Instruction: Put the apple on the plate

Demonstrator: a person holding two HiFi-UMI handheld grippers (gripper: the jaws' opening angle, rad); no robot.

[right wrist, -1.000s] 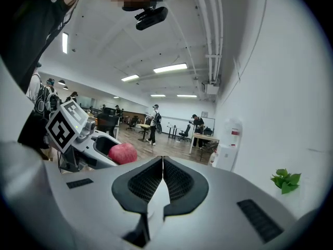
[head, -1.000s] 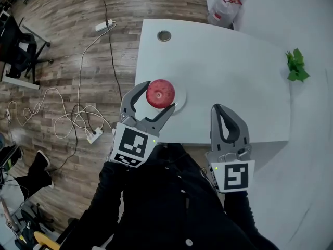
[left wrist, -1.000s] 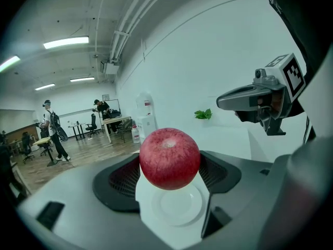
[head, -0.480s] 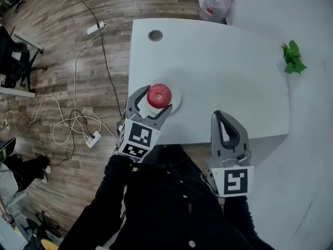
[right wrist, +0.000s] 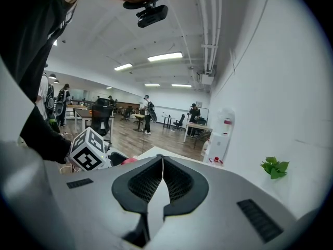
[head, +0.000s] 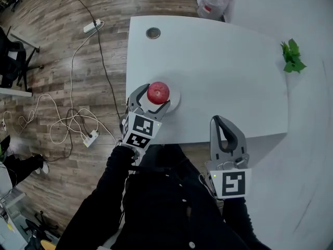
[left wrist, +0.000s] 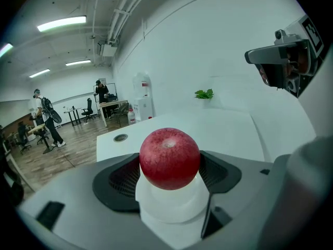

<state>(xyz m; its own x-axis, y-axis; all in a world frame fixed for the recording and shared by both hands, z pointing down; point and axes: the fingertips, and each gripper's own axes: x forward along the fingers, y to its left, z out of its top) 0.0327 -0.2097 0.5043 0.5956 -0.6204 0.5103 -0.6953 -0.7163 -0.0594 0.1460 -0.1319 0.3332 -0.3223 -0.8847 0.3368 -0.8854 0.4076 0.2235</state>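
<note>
The apple was gripped on both sides by the jaws of the left gripper, directly over the white plate near the front left corner of the table; whether it touched the plate could not be told. The right gripper was seen at the table's front edge, well apart, jaws pressed together on nothing

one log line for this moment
left gripper: shut on apple | apple: on or just above plate | right gripper: shut, empty
</note>
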